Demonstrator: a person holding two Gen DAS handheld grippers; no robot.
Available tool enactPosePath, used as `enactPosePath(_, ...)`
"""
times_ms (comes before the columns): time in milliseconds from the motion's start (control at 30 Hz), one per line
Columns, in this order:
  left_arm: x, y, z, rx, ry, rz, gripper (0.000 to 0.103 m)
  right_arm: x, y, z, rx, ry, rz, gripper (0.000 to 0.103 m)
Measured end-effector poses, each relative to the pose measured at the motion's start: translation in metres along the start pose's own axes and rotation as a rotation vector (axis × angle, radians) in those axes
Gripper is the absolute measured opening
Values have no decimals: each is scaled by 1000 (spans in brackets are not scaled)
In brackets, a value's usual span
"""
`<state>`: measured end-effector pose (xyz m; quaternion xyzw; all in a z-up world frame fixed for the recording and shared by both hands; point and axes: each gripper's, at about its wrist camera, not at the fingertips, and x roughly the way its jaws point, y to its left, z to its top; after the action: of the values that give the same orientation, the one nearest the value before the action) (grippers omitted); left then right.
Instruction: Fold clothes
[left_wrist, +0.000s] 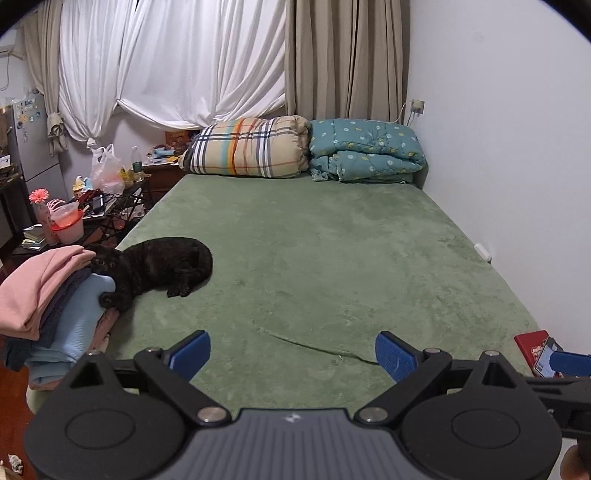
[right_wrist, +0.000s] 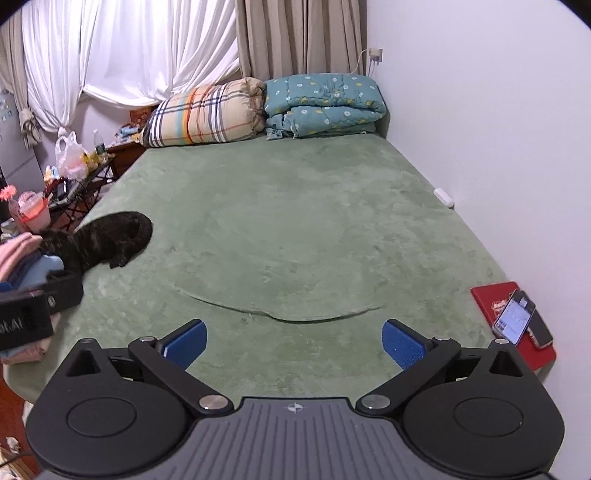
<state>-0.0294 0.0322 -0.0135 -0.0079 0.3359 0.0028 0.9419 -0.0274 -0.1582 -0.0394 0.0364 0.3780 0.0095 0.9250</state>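
Both tongs spread wide, gripping nothing: left tongs (left_wrist: 291, 352) and right tongs (right_wrist: 293, 341) hovering side by side over the near edge of the bed (right_wrist: 295, 221). Green blanket bare in the middle, just one long wrinkle (right_wrist: 280, 314) ahead of the right pads. Clothes all off to the left: a folded stack of clothes (left_wrist: 51, 295), pink on top, dark blue and pale blue beneath, at the bed's left corner. And there, a black cat (left_wrist: 159, 266) sprawled right against that stack, one paw on the pale blue layer. No garment laid out flat anywhere. Fits either a pause between garments or folding all done and stacked; hard to call from here. Any reach toward the pile: slow, wide of the cat. Red book (right_wrist: 513, 325) with phone (right_wrist: 515, 314) at the right corner, well clear.
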Motion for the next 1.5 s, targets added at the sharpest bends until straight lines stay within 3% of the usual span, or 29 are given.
enactPosePath(467, -13, -5, 3, -12, -21, -19, 96, -28, -2, 3, -20, -71, -7, 102)
enactPosePath(1500, -3, -6, 1, -20, 23, -2, 96, -28, 0, 8, -31, -76, 16, 102)
